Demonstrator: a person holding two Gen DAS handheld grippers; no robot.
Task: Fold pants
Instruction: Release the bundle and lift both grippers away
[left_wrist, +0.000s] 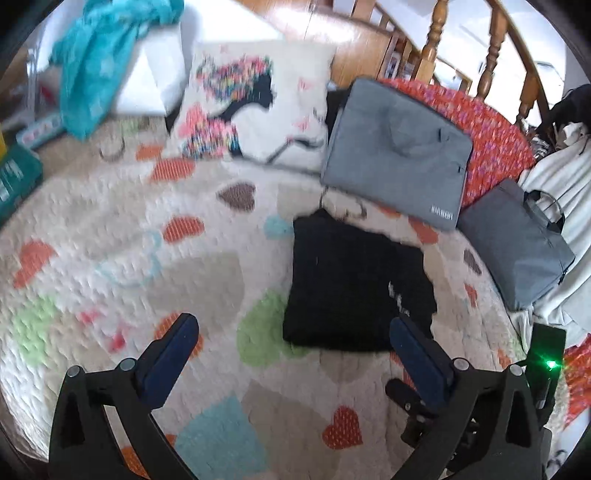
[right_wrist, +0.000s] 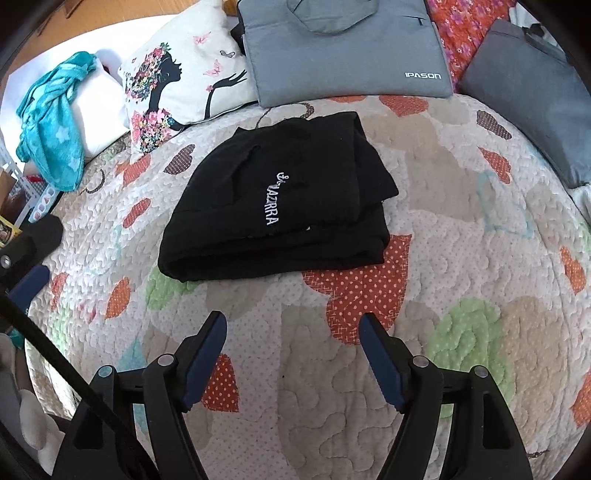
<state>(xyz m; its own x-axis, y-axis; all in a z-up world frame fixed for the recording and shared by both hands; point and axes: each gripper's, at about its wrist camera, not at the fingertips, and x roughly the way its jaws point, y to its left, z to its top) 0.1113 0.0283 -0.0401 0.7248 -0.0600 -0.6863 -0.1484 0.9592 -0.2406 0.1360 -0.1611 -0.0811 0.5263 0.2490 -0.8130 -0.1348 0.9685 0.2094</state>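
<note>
The black pants lie folded into a compact stack on the heart-patterned quilt, white lettering on top. They also show in the left wrist view, blurred. My right gripper is open and empty, hovering above the quilt just in front of the stack. My left gripper is open and empty, to the left of the stack, its right finger near the stack's near corner. The left gripper's tip shows at the left edge of the right wrist view.
A printed cushion, a grey laptop bag and a darker grey bag line the far side of the quilt. A teal cloth hangs over a white box at far left. A wooden railing stands behind.
</note>
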